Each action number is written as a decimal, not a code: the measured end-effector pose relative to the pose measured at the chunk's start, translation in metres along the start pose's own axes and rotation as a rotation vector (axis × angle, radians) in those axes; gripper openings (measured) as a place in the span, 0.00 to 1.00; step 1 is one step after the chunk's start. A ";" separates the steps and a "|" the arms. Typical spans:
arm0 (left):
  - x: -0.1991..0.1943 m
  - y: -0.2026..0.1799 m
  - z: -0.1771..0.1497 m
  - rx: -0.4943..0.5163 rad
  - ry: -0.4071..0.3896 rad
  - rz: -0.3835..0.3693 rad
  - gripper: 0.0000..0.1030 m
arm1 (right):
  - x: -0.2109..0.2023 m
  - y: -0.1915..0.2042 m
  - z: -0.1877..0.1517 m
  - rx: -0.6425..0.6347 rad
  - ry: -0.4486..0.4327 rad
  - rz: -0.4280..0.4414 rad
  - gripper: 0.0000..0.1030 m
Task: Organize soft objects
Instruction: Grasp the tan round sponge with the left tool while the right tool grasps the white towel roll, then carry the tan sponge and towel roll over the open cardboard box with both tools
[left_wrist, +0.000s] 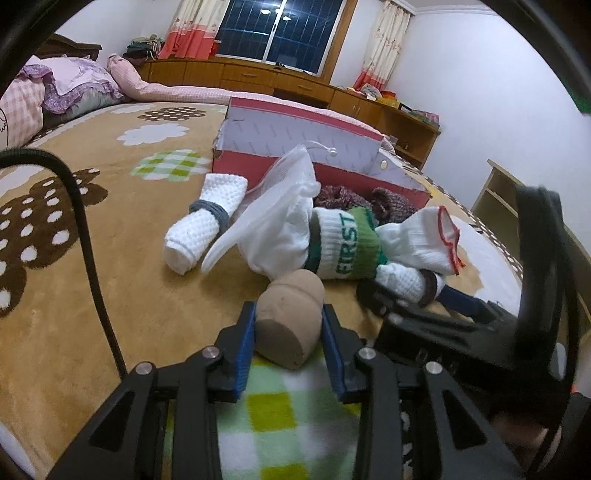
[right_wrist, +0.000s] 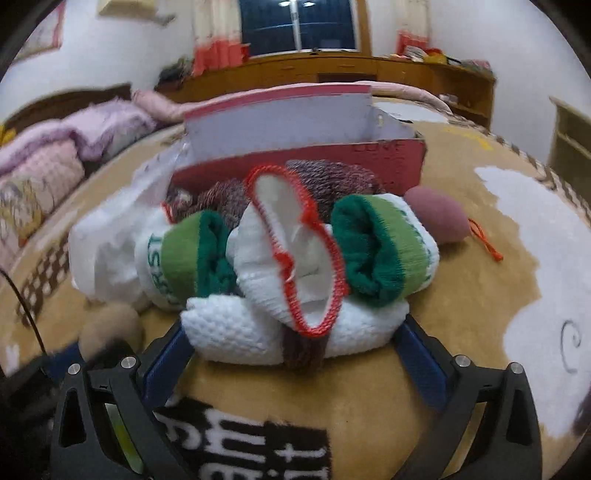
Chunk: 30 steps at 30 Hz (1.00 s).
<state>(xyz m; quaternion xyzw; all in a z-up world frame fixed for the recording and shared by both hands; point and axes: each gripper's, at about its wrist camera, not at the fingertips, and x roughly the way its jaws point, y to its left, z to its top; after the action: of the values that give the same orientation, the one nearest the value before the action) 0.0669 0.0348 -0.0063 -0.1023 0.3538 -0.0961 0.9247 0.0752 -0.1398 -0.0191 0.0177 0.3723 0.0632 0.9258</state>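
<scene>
Between the fingers of my left gripper (left_wrist: 288, 328) one beige sponge (left_wrist: 290, 319) is clamped; at 12 o'clock lies the pile: two white rolls (left_wrist: 205, 227), two green-cuffed socks (right_wrist: 380, 247), one red-edged glove (right_wrist: 295, 254); my right gripper (right_wrist: 295, 343) stands apart around one roll; one red box (right_wrist: 295, 122) behind.

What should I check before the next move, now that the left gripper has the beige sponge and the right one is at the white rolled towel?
1. Left gripper grip on the beige sponge: fingers press both sides. Ok.
2. Right gripper around the white rolled towel: fingers stand at both ends, not closed. Not ok yet.
3. Red-trimmed glove lies on the towel and may come along. Not ok.
4. Red box is open, lid up. Ok.
5. Free room in the box: knitted items fill the visible part. Cannot tell.
</scene>
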 end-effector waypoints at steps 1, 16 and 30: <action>0.000 0.000 0.000 -0.003 0.001 -0.001 0.34 | -0.002 0.002 -0.002 -0.017 0.002 -0.003 1.00; -0.012 -0.012 -0.009 0.088 -0.066 0.045 0.27 | -0.036 -0.003 -0.028 -0.060 -0.076 0.039 0.70; -0.070 -0.017 0.006 0.087 -0.252 -0.004 0.27 | -0.129 -0.008 -0.015 -0.169 -0.394 0.069 0.71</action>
<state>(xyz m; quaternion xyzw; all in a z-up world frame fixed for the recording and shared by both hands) 0.0177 0.0369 0.0468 -0.0743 0.2301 -0.0994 0.9652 -0.0270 -0.1645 0.0584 -0.0352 0.1765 0.1211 0.9762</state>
